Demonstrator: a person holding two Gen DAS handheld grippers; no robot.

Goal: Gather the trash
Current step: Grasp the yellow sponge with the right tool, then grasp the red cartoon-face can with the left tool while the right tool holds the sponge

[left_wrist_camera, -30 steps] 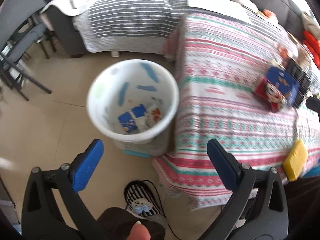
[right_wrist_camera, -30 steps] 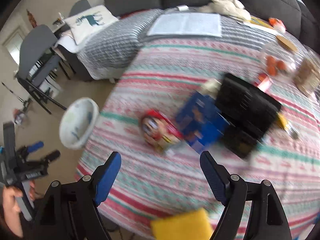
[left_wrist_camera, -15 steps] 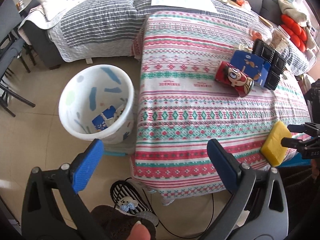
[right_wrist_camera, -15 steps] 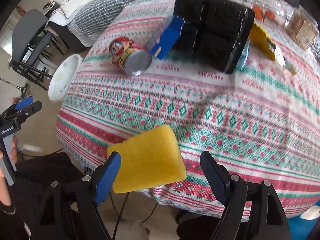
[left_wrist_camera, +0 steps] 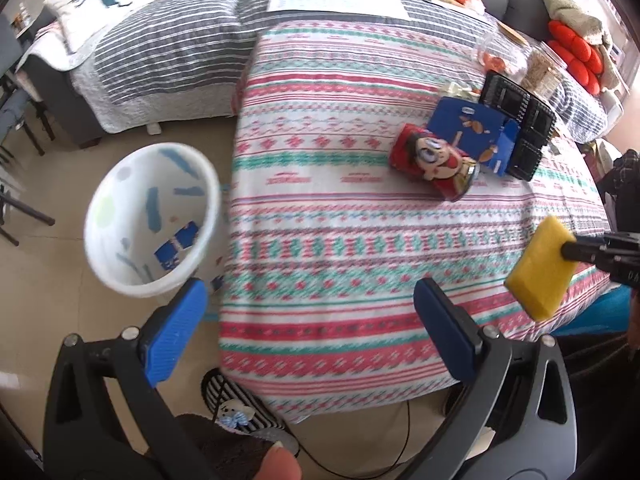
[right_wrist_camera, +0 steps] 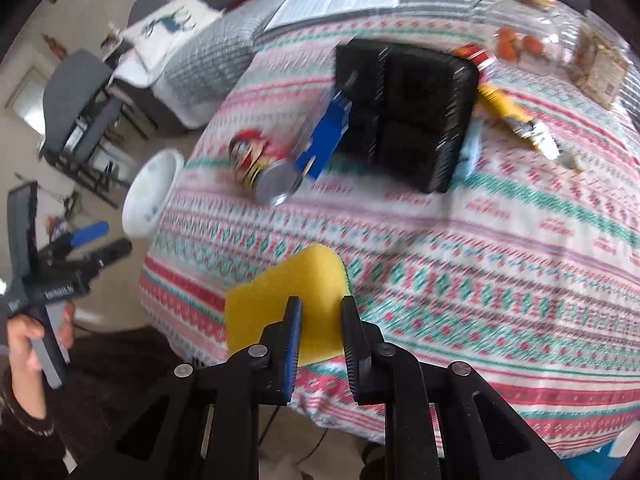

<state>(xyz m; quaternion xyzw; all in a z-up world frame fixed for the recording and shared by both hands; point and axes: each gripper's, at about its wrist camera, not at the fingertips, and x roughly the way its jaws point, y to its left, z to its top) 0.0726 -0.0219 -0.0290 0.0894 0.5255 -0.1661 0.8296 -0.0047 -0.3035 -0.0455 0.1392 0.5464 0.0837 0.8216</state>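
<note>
The right claw [right_wrist_camera: 320, 322] is closing on a yellow sponge [right_wrist_camera: 286, 304], and its two fingers pinch the near end of it. The sponge sticks out over the edge of the table [right_wrist_camera: 460, 248], which has a striped cloth on it. The left claw [left_wrist_camera: 308, 332] is spread wide with nothing in it. It hangs over the table's near edge. The white bin [left_wrist_camera: 150, 220] stands on the floor just beside the table, with blue scraps inside.
</note>
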